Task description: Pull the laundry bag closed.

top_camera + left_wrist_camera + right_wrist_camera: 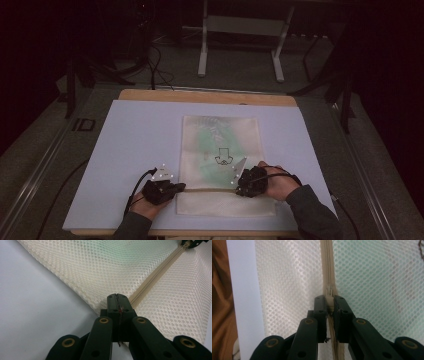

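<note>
Pinching mesh bag [220, 150], soft and limp: left gripper [117, 298] clamping near-left zipper [155, 277] end, right gripper [329, 300] seemingly gripping zipper pull [329, 291].

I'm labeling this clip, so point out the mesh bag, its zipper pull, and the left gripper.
mesh bag [220, 135], high view, upper panel.
zipper pull [329, 293], right gripper view, pull between the jaws.
left gripper [117, 298], left gripper view, the closed jaw tips.

Mesh bag [220, 150] lies flat mid-table [130, 150], nearer the front edge. Zipper [210, 190] runs across its front part. Left gripper [176, 189] at zipper's left end, right gripper [240, 188] toward its right.
</note>
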### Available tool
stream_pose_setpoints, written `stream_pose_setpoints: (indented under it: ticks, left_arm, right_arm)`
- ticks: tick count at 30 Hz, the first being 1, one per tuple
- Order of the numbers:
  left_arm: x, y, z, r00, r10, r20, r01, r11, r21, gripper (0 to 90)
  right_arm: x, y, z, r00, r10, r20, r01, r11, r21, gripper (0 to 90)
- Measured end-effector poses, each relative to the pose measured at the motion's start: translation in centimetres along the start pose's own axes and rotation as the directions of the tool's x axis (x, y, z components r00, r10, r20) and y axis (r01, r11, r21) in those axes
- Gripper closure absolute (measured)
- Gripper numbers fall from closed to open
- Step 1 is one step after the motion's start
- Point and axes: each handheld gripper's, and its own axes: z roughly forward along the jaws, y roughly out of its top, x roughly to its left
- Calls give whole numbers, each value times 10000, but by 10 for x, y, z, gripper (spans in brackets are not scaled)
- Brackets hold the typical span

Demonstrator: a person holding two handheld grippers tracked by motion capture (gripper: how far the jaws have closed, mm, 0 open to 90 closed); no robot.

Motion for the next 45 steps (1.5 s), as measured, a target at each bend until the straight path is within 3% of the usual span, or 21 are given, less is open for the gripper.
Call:
stream_pose_setpoints:
  ticks: [18, 45]
  left_arm:
    - [0, 0, 0, 10000, -2, 6, 2, 10000, 7, 895]
    - [0, 0, 0, 10000, 5, -6, -5, 10000, 4, 895]
  right_arm:
    - [-2, -11, -5, 9999, 161, 9, -161, 9999, -7, 822]
    - [-10, -73, -17, 9909, 1326, 218, -1328, 9911, 96, 821]
